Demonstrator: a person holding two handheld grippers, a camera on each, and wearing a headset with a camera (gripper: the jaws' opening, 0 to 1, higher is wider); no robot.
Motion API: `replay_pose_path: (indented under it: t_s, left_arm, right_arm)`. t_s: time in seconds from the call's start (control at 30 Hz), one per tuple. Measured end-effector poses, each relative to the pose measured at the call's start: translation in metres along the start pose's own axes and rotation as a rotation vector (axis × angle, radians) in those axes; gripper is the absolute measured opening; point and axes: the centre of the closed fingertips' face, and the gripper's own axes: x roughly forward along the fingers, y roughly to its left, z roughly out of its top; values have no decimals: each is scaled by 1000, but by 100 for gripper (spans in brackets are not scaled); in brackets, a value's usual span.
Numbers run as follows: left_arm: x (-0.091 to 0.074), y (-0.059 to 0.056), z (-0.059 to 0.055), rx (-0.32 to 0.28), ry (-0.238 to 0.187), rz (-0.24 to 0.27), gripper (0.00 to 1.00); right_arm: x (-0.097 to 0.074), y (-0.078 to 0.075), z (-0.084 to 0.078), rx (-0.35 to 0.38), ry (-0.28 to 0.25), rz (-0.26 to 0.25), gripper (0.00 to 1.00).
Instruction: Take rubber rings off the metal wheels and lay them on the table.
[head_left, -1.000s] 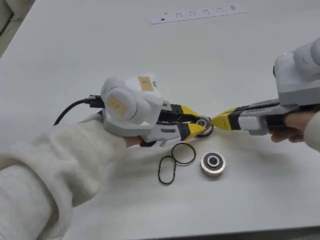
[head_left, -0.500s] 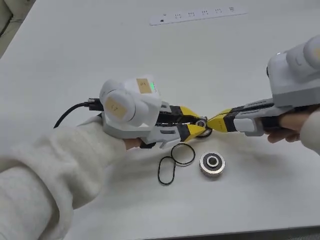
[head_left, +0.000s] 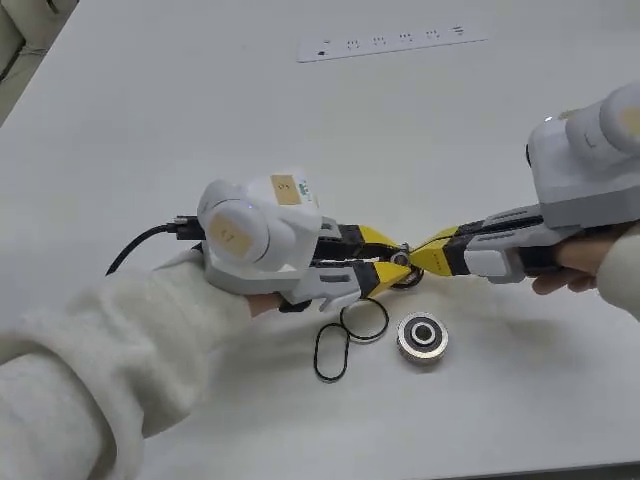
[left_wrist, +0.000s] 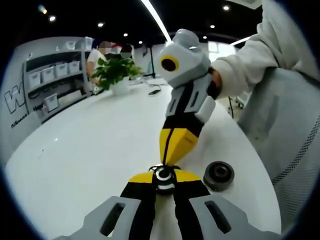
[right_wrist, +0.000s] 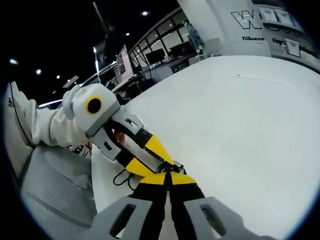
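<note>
Fingers (left_wrist: 141, 178) of left gripper (left_wrist: 164, 181) clamp the metal wheel (left_wrist: 163, 173) firmly; right gripper (right_wrist: 170, 176) is pinched closed at its rim. Rubber rings (head_left: 345, 330) at the wheel's 7 o'clock look thin, light and stretchy, so I'd nip the outer edge and peel.

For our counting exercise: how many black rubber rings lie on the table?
2: an oval black rubber ring nearer the sleeve, a rounder one beside it. Others may be hidden.
</note>
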Motion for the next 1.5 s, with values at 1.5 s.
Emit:
replay_pose_path:
  t_s: [1.5]
  left_arm:
    - [-11, -14, 23, 54, 20, -8, 29]
  right_arm:
    - [-4, -4, 3, -50, -6, -14, 0]
